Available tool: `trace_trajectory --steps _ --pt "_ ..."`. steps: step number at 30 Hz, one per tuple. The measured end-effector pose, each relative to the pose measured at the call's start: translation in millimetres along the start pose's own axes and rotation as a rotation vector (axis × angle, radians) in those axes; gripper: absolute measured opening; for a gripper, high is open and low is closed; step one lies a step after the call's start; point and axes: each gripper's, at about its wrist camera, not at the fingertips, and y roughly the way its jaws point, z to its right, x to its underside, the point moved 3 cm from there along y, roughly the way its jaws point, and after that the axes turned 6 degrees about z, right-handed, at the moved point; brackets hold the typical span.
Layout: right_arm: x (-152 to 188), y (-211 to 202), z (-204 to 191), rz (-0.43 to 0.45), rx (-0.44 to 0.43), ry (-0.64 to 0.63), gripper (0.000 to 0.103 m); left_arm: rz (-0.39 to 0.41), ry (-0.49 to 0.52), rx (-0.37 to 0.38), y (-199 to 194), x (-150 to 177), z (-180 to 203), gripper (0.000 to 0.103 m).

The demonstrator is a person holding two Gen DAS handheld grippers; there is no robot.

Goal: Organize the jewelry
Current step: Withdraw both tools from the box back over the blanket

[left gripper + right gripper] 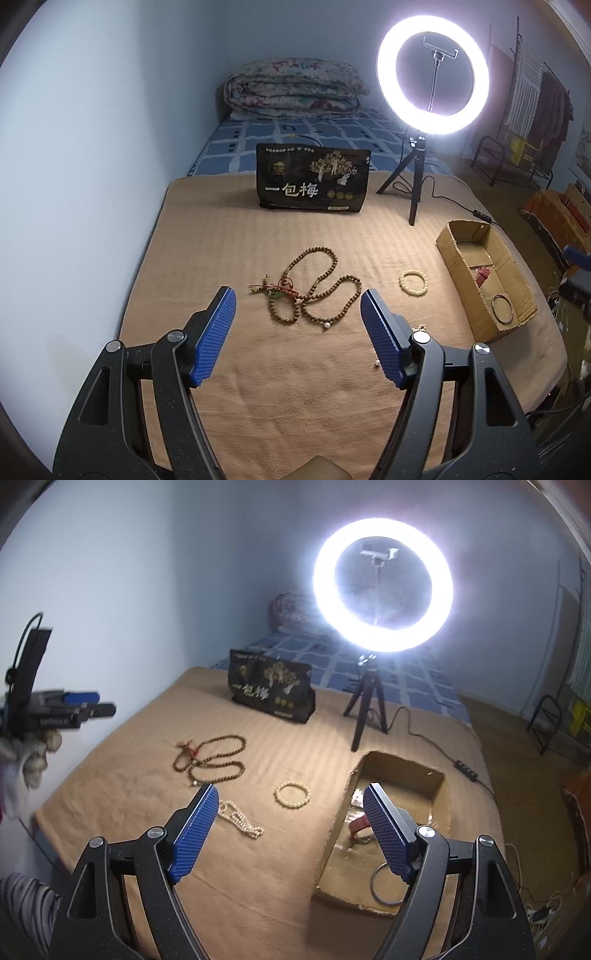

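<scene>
You are holding your left gripper above the tan blanket on the bed, pointing forward and slightly down, its blue fingers spread wide with nothing between them. The long brown bead necklace is lying loosely coiled on the blanket just ahead of that gap, with a red cord knot at its left end. The cream bead bracelet is sitting to its right, apart from it and near the cardboard box.

You are holding your right gripper higher and further right, tilting down over the blanket's near part and the box's near left corner. Its fingers are also spread wide and gripping nothing. In the right wrist view, a pale pearl necklace is lying bunched just beside the left finger, and the cream bracelet is resting ahead between the fingers. Inside the box, a red item and a metal bangle are lying on the bottom, the bangle nearer you and partly hidden by the right finger.

From the right wrist view, your left hand is showing at the far left edge, gloved and blurred, carrying its gripper level above the blanket's left side.

A black snack bag is standing upright at the far side of the blanket, beside a lit ring light on a small tripod.
</scene>
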Motion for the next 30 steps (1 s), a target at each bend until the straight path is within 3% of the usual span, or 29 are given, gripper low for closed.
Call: trace_trajectory --steps 8,20,25,30 --pt "39 53 -15 -0.127 -0.132 0.003 0.081 -0.100 0.018 0.041 58 2 3 0.072" --pt "66 134 -24 -0.244 -0.243 0.100 0.081 -0.272 0.039 0.201 198 -16 3 0.072" --pt "74 151 -31 -0.264 -0.250 0.082 0.081 -0.338 0.057 0.194 246 -14 -8 0.072" --pt "82 157 -34 -0.263 -0.260 0.064 0.080 -0.343 0.092 0.191 255 -3 -23 0.072"
